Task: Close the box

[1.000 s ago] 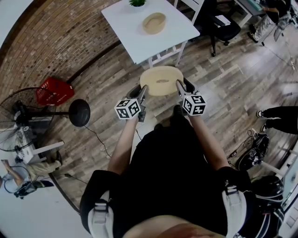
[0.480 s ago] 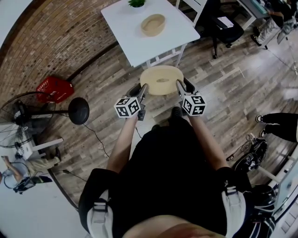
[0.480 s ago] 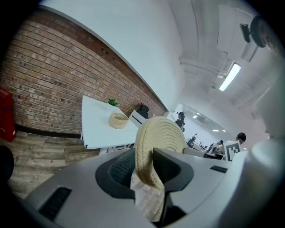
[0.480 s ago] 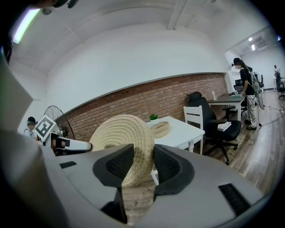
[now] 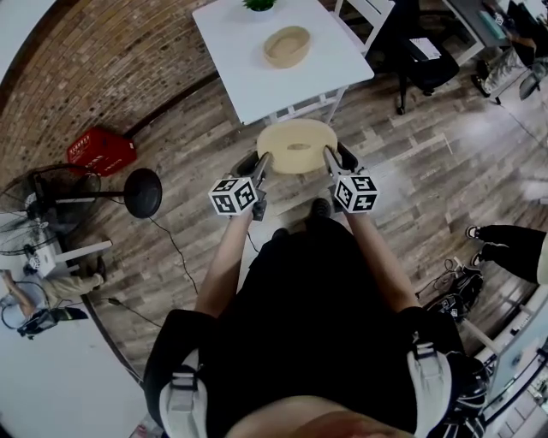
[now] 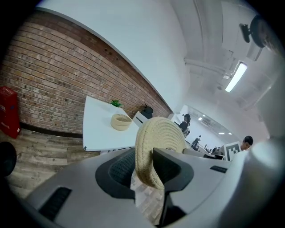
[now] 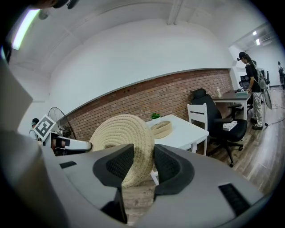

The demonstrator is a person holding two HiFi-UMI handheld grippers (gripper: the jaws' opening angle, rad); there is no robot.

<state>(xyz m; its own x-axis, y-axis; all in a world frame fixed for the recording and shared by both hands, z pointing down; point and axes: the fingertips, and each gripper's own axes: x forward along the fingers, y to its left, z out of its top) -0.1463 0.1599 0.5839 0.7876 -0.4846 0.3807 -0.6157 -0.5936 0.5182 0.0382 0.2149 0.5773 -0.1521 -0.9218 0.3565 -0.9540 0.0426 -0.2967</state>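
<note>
A round woven lid (image 5: 298, 147) hangs level over the wooden floor, carried between both grippers. My left gripper (image 5: 255, 164) is shut on its left rim, and my right gripper (image 5: 336, 159) is shut on its right rim. In the left gripper view the lid (image 6: 161, 136) stands edge-on between the dark pads of the left gripper (image 6: 144, 165). The right gripper view shows the lid (image 7: 119, 132) pinched by the right gripper (image 7: 139, 164) in the same way. The open woven box (image 5: 287, 45) sits ahead on a white table (image 5: 248, 77), also visible as the box (image 6: 120, 121) and the box (image 7: 161, 128).
A small green plant (image 5: 259, 4) stands at the table's far edge. A red basket (image 5: 100, 151) and a fan's round base (image 5: 141, 193) are on the floor at left. A black office chair (image 7: 214, 119) and white chair (image 7: 197, 114) stand right of the table. A person (image 7: 248, 75) stands far right.
The floor, red basket and fan base have slid back in the head view and the table looms slightly nearer. Both grippers still hold the lid the same way.
</note>
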